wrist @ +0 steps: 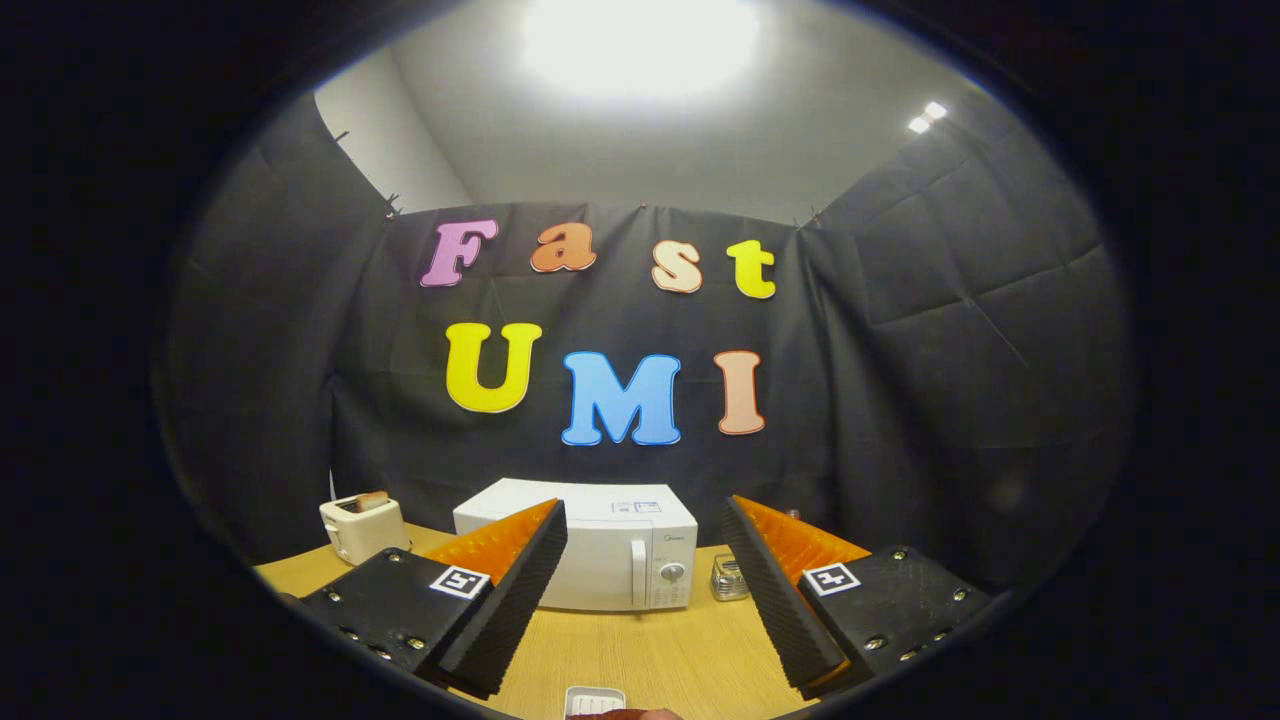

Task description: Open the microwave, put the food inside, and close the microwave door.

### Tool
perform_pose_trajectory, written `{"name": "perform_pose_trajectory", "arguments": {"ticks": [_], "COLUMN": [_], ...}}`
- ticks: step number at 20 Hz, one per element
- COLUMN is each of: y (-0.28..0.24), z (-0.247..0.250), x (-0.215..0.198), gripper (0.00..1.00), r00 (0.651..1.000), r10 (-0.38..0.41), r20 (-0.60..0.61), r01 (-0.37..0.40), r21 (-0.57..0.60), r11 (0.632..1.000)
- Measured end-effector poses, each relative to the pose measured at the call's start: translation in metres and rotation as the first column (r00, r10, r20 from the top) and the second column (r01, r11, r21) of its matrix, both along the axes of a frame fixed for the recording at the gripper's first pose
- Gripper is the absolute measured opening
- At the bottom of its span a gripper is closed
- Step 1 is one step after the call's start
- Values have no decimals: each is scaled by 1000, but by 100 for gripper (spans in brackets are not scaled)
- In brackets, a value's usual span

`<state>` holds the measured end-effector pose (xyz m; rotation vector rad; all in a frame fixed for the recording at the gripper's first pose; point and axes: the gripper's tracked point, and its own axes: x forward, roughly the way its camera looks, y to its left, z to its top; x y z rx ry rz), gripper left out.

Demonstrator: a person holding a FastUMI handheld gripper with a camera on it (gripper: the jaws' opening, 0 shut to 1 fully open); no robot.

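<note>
On the wooden table [650,655], beyond the jaws and seen through the gap between them, stands a white microwave [590,550]. Its long side runs across the view and its front faces the camera, turned slightly so that the top and the front both show. The door is shut, with a vertical handle beside the control panel [672,570] at the right end of the front, where one round knob can be made out. A small brand mark sits above the knob and a sticker lies on the top of the microwave, but both are too small to read.

To the left of the microwave, well apart from it, stands a cream toaster [362,525] with a slice of toast [372,500] sticking up from its slot. Just beside the microwave's right end sits a small clear glass jar [729,578]; its contents cannot be told.

The gripper [645,545] is wide open and holds nothing; its two fingers [510,590] spread to either side of the microwave without touching it.

Nearest the camera, below the fingers, lies a small white dish [594,699] with something reddish-brown [625,714] at its near edge, largely cut off from sight.
</note>
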<state>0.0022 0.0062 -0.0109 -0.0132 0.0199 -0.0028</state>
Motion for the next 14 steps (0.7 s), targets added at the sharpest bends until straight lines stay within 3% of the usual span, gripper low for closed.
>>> {"name": "perform_pose_trajectory", "arguments": {"ticks": [6,14], "y": [-7,-20], "z": [-6,-34], "x": [25,93], "gripper": [98,98], "r00": [1000,999], "r10": [-2,26], "r20": [-1,-41], "r01": [2,-25], "r21": [7,38], "r11": [1000,999]}}
